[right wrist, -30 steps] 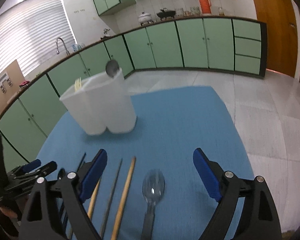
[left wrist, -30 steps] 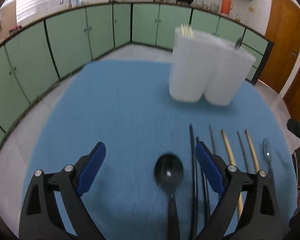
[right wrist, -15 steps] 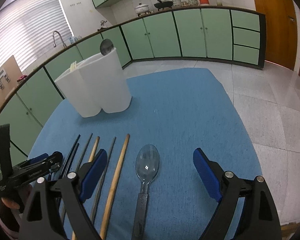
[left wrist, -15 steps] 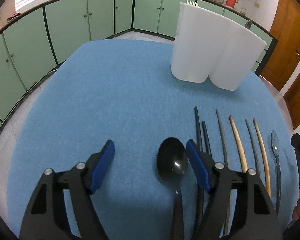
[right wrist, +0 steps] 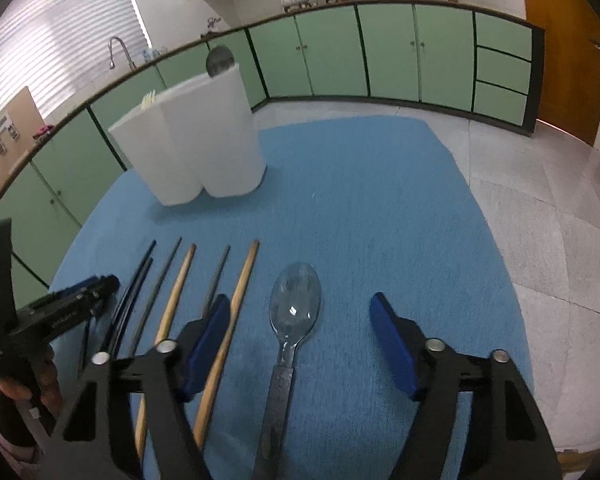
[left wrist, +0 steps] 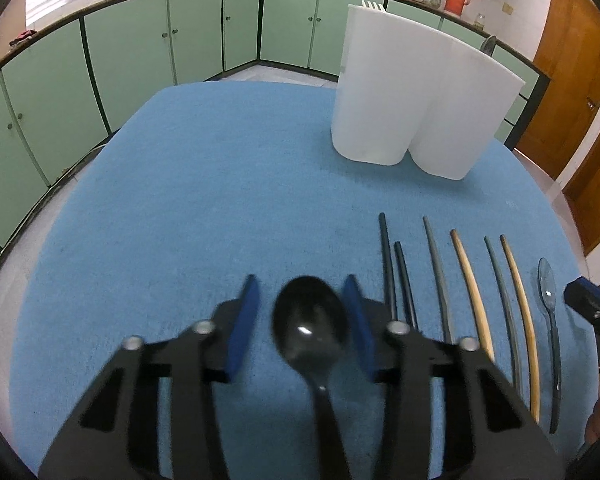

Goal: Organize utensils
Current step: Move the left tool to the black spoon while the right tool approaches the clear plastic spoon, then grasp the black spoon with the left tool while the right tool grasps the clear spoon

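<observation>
Both grippers have come lower over the blue mat [left wrist: 180, 208] than a second ago, and both sets of jaws have just been closing. On the left gripper [left wrist: 302, 320] the blue pads now stand just beside the bowl of the black spoon [left wrist: 310, 322], one on each side, the right pad nearly against it, though no press shows yet. The right gripper [right wrist: 300, 344] is wider apart, straddling the clear spoon [right wrist: 294, 312], whose handle runs back between its jaws; its left finger overlaps the nearest wooden chopstick [right wrist: 228, 336]. Chopsticks lie in a row between the two spoons, and the white holder [left wrist: 416, 108] stands well apart at the mat's far side. To grip well, each spoon should probably be pinched at the neck rather than the rounded bowl, and the right jaws kept clear of that chopstick before lifting.
</observation>
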`<state>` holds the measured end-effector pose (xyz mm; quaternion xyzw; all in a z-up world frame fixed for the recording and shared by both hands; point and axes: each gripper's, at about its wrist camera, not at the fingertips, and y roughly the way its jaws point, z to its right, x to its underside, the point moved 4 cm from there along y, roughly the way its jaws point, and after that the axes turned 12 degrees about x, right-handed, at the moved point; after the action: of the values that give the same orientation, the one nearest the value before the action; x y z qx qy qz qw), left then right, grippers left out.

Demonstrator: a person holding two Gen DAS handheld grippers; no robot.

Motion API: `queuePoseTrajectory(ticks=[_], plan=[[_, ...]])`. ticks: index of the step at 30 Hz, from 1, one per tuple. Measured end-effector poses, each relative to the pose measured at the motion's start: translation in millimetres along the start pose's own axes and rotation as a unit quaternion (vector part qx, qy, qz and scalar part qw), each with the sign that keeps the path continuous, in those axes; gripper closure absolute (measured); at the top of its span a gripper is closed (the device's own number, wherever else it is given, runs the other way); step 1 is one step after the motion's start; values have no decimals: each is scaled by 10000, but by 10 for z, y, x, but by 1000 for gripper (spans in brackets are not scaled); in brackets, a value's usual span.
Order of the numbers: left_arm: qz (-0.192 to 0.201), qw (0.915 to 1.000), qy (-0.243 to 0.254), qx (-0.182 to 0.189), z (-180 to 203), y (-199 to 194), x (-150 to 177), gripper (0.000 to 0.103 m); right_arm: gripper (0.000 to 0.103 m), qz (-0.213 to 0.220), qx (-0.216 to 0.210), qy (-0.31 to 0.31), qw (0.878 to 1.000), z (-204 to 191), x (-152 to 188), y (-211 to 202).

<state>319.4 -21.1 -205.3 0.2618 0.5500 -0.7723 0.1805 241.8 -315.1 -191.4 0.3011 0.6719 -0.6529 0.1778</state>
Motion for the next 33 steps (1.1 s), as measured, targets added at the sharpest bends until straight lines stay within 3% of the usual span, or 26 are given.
queuePoseTrajectory(ticks=[3, 11, 15, 25, 33], plan=[[55, 9999, -48, 99, -14, -26, -16, 69, 44, -129, -6, -57, 9999, -23, 16, 43], [461, 9987, 181, -138, 76, -187, -126, 70, 46, -368, 153, -89, 9992, -73, -60, 169], [637, 9973, 282, -214, 126, -262, -167, 70, 54, -522, 290, -92, 9982, -90, -105, 263], [878, 9948, 414, -314, 193, -361, -218, 70, 56, -701, 415, -114, 9966, -152, -189, 386], [1012, 9933, 448, -319, 217, -442, -253, 70, 72, -769, 697, -315, 9941, -239, -193, 427]])
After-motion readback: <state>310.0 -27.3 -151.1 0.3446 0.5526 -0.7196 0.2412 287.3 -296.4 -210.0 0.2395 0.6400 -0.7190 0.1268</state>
